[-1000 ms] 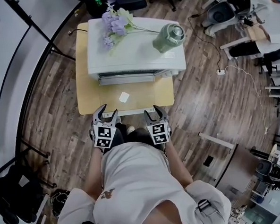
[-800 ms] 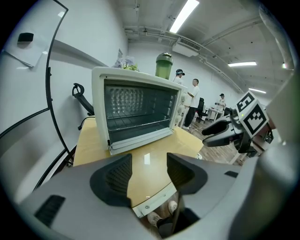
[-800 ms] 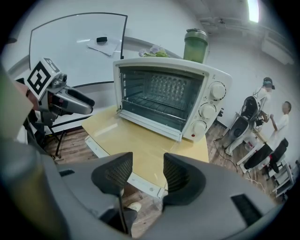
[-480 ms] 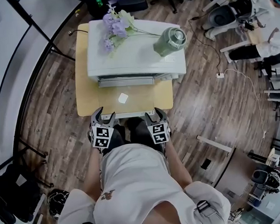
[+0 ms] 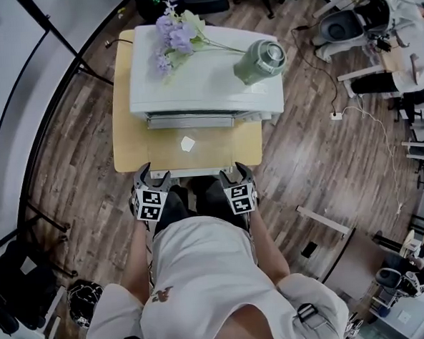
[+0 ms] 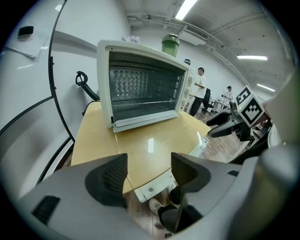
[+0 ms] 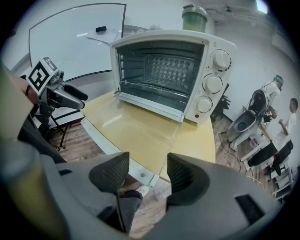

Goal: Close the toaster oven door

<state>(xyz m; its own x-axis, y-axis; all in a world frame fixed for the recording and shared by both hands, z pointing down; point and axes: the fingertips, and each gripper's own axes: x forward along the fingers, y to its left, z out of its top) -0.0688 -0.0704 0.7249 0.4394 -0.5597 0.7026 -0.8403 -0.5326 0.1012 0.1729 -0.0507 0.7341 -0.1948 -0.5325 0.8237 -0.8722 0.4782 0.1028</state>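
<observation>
Head view: the white toaster oven sits at the far side of a yellow table, its glass door dropped flat toward the person, with a green jar and purple flowers on top. The left gripper and right gripper hover at the table's near edge, apart from the door. Left gripper view: the fingers are parting, moderately wide, with nothing between them and the open oven ahead. Right gripper view: the fingers are opening too, narrower, empty, facing the oven's lowered door.
</observation>
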